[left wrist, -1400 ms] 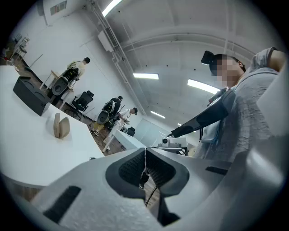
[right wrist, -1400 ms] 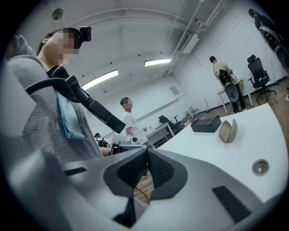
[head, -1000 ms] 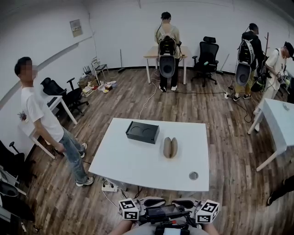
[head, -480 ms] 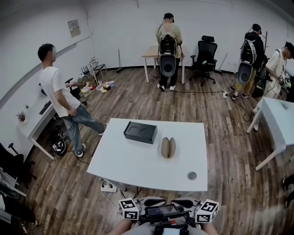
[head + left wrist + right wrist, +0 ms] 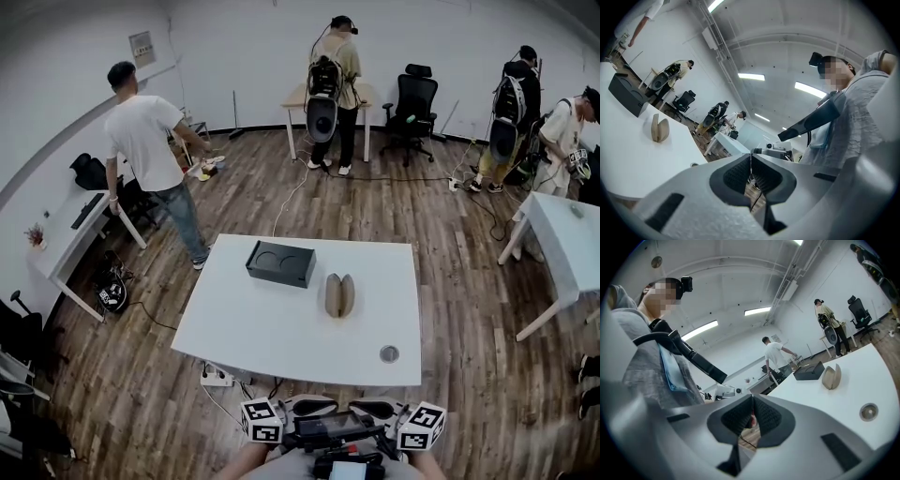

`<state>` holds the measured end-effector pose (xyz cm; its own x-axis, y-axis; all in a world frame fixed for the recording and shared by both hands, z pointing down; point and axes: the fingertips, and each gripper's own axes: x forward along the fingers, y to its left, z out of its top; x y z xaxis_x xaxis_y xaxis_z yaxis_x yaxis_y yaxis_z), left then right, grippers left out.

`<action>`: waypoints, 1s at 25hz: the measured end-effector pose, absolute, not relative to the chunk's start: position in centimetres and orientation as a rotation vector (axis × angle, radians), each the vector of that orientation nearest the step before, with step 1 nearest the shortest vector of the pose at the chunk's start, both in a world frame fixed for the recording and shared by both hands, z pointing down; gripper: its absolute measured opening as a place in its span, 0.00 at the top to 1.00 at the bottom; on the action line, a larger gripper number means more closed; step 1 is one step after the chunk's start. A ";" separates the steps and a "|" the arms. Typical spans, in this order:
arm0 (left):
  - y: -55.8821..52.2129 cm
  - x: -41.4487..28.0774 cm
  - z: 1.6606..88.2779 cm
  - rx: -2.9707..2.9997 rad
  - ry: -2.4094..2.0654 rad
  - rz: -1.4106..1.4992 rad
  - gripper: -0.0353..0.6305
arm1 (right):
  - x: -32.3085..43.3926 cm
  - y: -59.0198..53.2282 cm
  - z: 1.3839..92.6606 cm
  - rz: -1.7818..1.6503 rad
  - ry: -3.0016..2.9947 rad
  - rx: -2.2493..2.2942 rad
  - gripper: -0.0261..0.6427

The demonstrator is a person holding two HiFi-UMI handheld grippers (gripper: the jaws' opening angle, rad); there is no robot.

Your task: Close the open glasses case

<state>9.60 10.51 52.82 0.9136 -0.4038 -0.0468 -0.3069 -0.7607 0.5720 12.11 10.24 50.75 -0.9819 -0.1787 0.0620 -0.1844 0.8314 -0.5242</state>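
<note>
glasses case (image 5: 339, 295): lies open at the middle of the table (image 5: 281, 347), near the black box (image 5: 280, 264) | handling: likely light, stiff, apt to slide, so you push one shell's back and brace the other | your left hand-held gripper (image 5: 751, 171) and right hand-held gripper (image 5: 753, 414): both closed on nothing, well apart from it

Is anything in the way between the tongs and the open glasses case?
No, nothing visible. The glasses case lies open on the white table, with only bare tabletop towards the left tongs and right tongs. The black box sits off to one side.
</note>
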 end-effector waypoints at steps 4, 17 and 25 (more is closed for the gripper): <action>9.7 8.0 52.9 2.485 -0.520 -0.238 0.92 | 10.6 9.4 50.9 0.865 -2.983 0.290 0.91; 3.2 0.9 51.5 2.503 -0.463 -0.249 0.92 | 3.6 4.1 49.6 0.836 -2.953 0.368 0.91; -0.9 -3.1 51.3 2.513 -0.331 -0.197 0.92 | -0.7 0.2 49.8 0.894 -2.951 0.494 0.91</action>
<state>-3.06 -0.91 51.35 0.9582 -0.2784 -0.0666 -0.1910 -0.7951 0.5756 -0.73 0.17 49.77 -0.9497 -0.2937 0.1089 -0.3047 0.7860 -0.5379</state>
